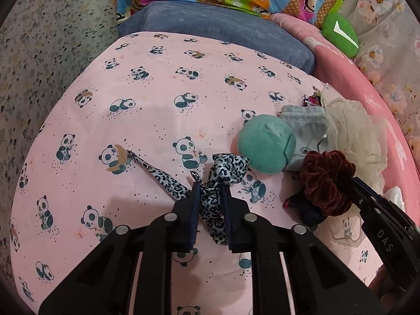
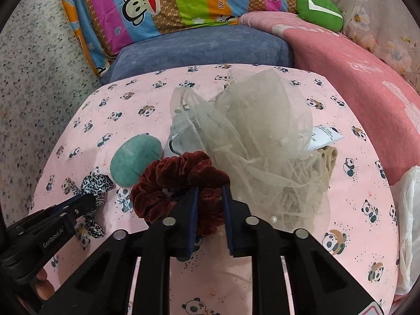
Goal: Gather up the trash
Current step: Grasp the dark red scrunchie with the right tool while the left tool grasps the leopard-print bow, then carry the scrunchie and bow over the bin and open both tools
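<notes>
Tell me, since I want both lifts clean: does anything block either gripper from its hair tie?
Nothing visible does. The left gripper already pinches the leopard-print hair tie, and the right gripper pinches the dark red scrunchie. The teal cushion and the beige netting touch the scrunchie, behind the grip.

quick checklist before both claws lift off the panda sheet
1. Left claw pinching the leopard-print hair tie: ok.
2. Right claw pinching the dark red velvet scrunchie: ok.
3. Hair tie's loose tail trailing across the panda sheet, free of other items: ok.
4. Scrunchie clear of the beige mesh pouf: not ok, they touch.
5. Scrunchie clear of the teal round cushion: cannot tell, edges overlap.
6. Trash container in view: not ok, none seen.
</notes>
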Available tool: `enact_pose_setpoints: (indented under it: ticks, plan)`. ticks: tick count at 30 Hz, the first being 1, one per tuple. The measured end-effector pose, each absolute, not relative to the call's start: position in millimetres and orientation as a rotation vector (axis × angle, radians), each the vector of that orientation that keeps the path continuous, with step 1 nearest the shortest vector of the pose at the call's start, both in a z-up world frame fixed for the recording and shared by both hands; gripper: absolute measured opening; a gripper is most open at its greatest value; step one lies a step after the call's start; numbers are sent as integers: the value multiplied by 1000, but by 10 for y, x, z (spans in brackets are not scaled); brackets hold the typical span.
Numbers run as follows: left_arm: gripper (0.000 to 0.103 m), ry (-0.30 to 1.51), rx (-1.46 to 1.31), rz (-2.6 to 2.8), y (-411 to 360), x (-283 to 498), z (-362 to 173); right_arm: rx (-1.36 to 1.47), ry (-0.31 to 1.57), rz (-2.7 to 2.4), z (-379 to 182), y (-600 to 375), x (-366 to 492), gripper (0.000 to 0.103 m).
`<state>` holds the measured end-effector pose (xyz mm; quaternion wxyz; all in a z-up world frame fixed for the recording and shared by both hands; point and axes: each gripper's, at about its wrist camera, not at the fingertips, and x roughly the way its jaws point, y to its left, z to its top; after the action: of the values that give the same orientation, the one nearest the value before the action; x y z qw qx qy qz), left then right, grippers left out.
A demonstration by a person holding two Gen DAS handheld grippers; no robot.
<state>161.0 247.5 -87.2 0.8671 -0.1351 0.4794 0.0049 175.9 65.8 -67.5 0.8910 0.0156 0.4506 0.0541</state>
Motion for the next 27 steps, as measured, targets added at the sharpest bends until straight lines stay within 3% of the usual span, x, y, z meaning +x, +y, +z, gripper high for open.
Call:
enact_pose_setpoints:
  ticks: [13,27]
  plan:
    - [15,893,-243,-87,1992,1489,-192,93,773,111,-2,298,1427,11]
    - [15,803,-115,-304,724,1358,424,188,612,-32,627,-753,895,11]
